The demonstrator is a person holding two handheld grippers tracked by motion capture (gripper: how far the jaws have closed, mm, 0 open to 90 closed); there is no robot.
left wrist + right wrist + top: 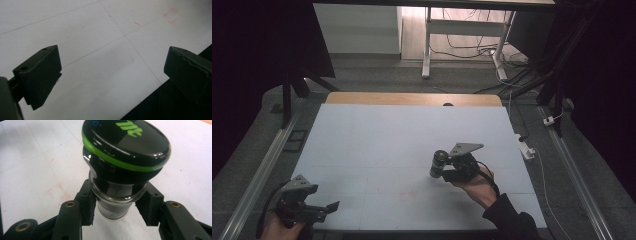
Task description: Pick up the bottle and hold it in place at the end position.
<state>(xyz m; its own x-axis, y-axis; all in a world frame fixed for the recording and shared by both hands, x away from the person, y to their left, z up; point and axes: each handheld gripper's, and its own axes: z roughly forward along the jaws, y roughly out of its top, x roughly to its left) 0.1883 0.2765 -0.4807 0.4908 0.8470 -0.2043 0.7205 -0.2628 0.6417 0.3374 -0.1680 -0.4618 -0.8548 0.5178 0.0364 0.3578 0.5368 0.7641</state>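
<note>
Jaws of the right gripper clamp a black-capped jar; left gripper gapes empty over bare table.

My right gripper reaches in from the near right, fingers clamped tight; my left gripper rests near left, fingers spread wide.

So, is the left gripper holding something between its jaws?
No, the left gripper is open, with bare white table between its jaws.

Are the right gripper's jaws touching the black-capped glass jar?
Touching. The right gripper view shows both pads pressed against the jar just below its cap.
</note>
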